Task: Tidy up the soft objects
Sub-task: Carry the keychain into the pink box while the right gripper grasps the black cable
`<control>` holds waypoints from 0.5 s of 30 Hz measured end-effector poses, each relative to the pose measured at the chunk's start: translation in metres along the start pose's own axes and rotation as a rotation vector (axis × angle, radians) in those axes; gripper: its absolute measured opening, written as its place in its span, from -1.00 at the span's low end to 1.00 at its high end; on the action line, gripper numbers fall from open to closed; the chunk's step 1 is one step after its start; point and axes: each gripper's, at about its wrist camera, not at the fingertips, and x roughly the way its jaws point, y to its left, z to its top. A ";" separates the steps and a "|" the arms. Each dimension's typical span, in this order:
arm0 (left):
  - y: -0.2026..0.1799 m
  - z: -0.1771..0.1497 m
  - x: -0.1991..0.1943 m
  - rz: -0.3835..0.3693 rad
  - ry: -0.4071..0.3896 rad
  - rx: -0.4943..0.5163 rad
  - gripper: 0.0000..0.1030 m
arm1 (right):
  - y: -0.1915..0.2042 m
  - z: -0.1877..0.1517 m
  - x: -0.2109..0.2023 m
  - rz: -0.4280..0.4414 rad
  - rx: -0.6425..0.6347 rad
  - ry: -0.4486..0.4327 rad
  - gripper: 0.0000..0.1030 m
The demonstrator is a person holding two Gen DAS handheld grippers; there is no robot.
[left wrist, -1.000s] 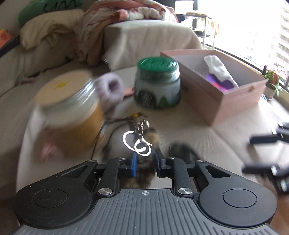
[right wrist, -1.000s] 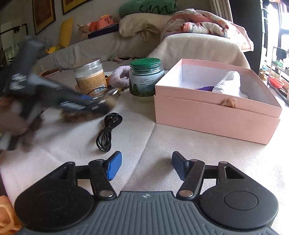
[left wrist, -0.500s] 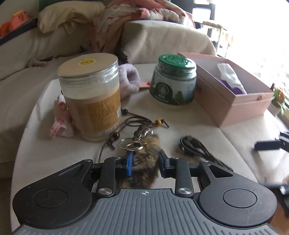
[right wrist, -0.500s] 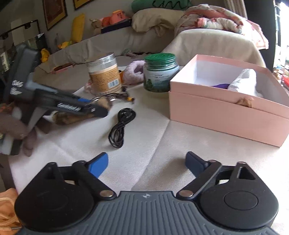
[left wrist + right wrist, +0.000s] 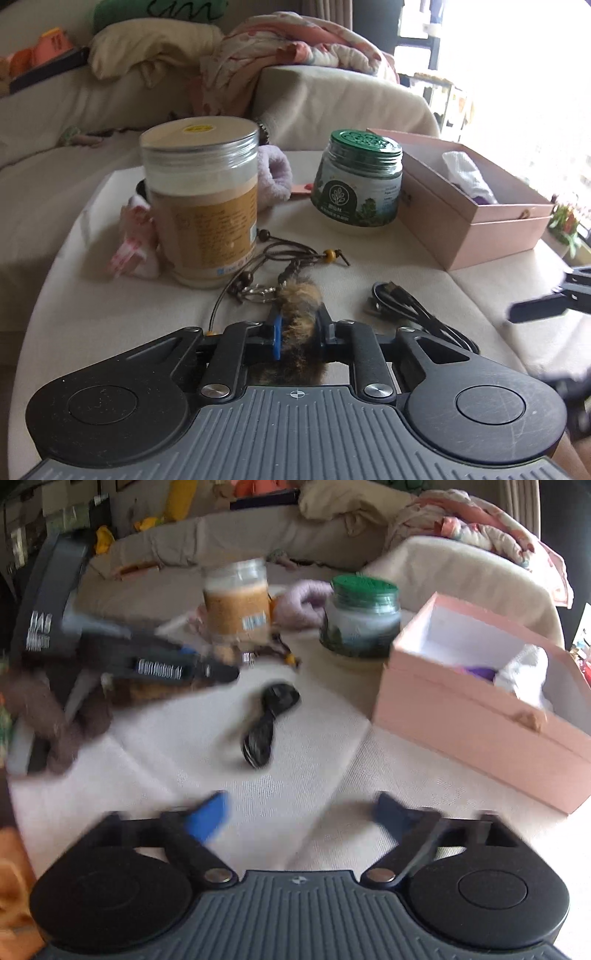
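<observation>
On the cream cloth-covered tabletop [image 5: 122,317]: left gripper [image 5: 298,334] closing on the brown fur keychain tail [image 5: 300,306].
The left fingers [image 5: 276,334] pinch the tail, which lies just in front of the clear jar with tan label [image 5: 201,206]. The right gripper [image 5: 301,814] is narrowing with nothing between its 2 fingers; the coiled black cable [image 5: 267,720] lies ahead. The open pink cardboard box [image 5: 476,716] holds a white cloth roll [image 5: 522,674].

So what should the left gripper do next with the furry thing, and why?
Probably lift it and carry it toward the pink box. The left gripper is closing on the furry keychain, which still lies on the table beside the cable, and the open box already holds a white cloth.
</observation>
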 end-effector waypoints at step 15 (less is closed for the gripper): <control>0.034 0.009 -0.070 -0.041 -0.211 -0.025 -0.67 | 0.016 0.076 0.047 0.006 0.010 0.079 -0.67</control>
